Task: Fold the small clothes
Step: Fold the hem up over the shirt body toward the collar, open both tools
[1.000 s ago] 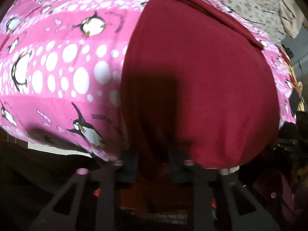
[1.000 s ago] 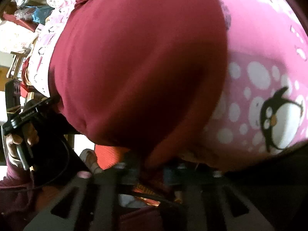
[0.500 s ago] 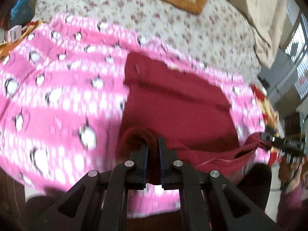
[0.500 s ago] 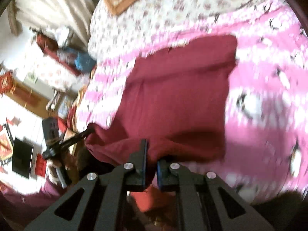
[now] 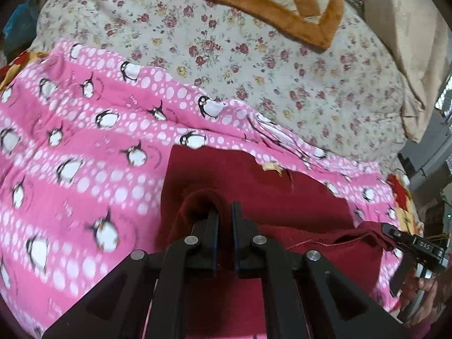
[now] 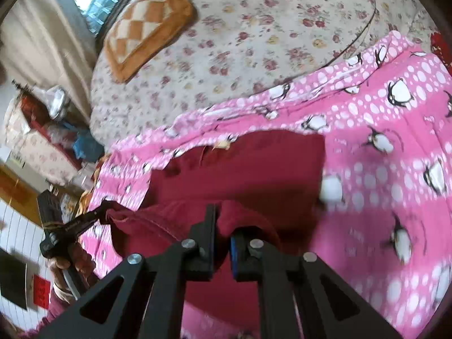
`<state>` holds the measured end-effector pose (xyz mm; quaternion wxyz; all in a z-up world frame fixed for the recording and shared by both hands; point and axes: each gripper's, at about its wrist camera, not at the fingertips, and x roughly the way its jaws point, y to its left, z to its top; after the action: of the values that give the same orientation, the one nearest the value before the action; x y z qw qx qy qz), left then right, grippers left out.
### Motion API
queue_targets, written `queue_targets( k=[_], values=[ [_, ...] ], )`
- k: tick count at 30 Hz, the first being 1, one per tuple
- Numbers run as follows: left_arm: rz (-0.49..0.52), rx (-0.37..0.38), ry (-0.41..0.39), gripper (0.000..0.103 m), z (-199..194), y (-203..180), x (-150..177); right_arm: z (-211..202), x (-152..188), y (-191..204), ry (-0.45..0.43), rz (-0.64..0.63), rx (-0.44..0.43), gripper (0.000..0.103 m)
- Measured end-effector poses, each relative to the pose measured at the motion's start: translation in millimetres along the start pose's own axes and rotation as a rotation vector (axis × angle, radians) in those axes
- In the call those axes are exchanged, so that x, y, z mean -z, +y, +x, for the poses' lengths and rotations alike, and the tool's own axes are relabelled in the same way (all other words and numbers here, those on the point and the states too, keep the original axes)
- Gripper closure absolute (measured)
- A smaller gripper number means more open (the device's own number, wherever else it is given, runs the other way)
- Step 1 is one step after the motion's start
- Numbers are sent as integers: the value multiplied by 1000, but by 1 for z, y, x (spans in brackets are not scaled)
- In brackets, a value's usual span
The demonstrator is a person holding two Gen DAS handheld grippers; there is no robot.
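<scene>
A dark red garment (image 5: 254,186) lies on a pink penguin-print blanket (image 5: 84,147). Its near edge is lifted off the blanket and hangs stretched between both grippers. My left gripper (image 5: 224,212) is shut on the near left corner, with red cloth bunched around its fingers. My right gripper (image 6: 223,220) is shut on the near right corner of the garment (image 6: 240,166). In the left wrist view the right gripper (image 5: 406,243) appears at the far right, clamping the hem. In the right wrist view the left gripper (image 6: 93,217) shows at the left, pinching the other corner.
The blanket (image 6: 381,169) covers a bed with a floral sheet (image 5: 226,42). An orange checked cushion (image 5: 271,2) lies at the far side. Beige curtains (image 6: 42,42) and cluttered shelves (image 6: 42,130) stand past the bed's left end. A person's hand (image 6: 70,262) holds the left tool.
Both grippers rose and swung forward over the bed with the near edge of the red garment, carrying it toward the far edge. More of the floral sheet and the cushion came into view.
</scene>
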<state>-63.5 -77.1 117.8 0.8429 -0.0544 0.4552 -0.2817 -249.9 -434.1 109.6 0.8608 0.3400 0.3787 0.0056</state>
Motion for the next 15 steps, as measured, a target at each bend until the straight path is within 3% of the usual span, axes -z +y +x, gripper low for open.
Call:
queue_targets(
  k=[11,15],
  values=[
    [-54,-68,95,103,82,16,-40,89,-58,-43,47,99,83,94],
    [-68,-32,100,103,86,23,-41,97,-58,-53,47,165,65,79]
  ],
)
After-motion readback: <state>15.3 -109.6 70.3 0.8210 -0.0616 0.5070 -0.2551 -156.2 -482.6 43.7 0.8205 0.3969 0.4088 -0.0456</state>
